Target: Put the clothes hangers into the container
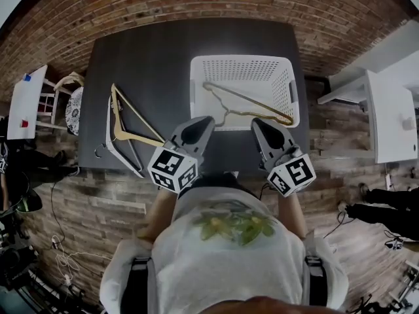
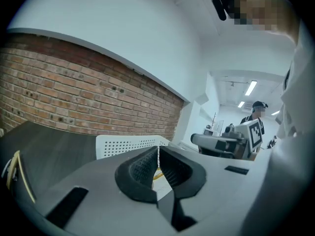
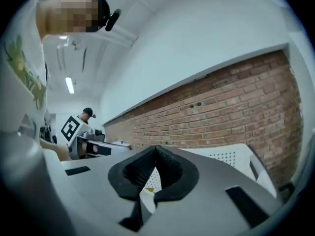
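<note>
Hangers (image 1: 124, 136) heaped on the bench (image 1: 157, 57) left of the basket (image 1: 288, 87), another hanger (image 1: 249, 101) already inside it, left fingers (image 2: 139, 170) and right fingers (image 3: 136, 173) both closed and empty: open one pair, pinch a single neck, lift clear of the heap, lower gently inside the basket.

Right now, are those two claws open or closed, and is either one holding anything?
Left gripper: closed, holding nothing.
Right gripper: closed, holding nothing.
</note>
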`<action>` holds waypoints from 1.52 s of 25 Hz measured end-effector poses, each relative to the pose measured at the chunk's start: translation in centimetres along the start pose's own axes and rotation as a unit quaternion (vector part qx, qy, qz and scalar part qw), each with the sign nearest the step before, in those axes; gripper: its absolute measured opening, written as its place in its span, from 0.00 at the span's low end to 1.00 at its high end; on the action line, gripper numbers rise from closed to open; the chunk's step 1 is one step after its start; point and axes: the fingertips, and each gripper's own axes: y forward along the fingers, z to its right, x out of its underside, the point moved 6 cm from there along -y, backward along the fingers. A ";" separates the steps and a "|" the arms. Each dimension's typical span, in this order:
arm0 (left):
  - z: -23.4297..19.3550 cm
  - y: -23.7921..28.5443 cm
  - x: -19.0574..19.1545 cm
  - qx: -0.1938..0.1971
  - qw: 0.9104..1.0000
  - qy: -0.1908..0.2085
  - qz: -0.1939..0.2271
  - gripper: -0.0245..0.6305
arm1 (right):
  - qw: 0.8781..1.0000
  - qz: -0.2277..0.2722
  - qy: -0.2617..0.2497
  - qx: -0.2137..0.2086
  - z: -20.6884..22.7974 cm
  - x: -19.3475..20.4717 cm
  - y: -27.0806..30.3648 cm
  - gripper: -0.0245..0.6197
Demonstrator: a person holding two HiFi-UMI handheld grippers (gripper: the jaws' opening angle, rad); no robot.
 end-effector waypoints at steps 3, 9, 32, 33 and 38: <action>0.7 0.4 0.3 0.017 1.000 -0.004 -0.003 0.09 | 0.998 -0.009 0.062 0.018 -2.0 2.4 -0.2 0.09; 2.0 0.3 1.2 0.039 0.999 0.006 -0.027 0.08 | 0.997 -0.045 0.066 -0.007 -4.9 3.8 0.2 0.09; -6.0 -16.2 3.8 -0.200 0.977 -0.068 0.026 0.08 | 0.962 -0.113 -0.004 -0.249 -18.2 5.4 10.2 0.09; -6.1 -16.9 4.0 -0.209 0.975 -0.071 0.027 0.08 | 0.959 -0.113 -0.001 -0.259 -18.7 5.5 10.6 0.09; -6.8 -20.2 4.9 -0.249 0.964 -0.084 0.035 0.08 | 0.951 -0.128 -0.031 -0.279 -21.2 6.3 12.8 0.09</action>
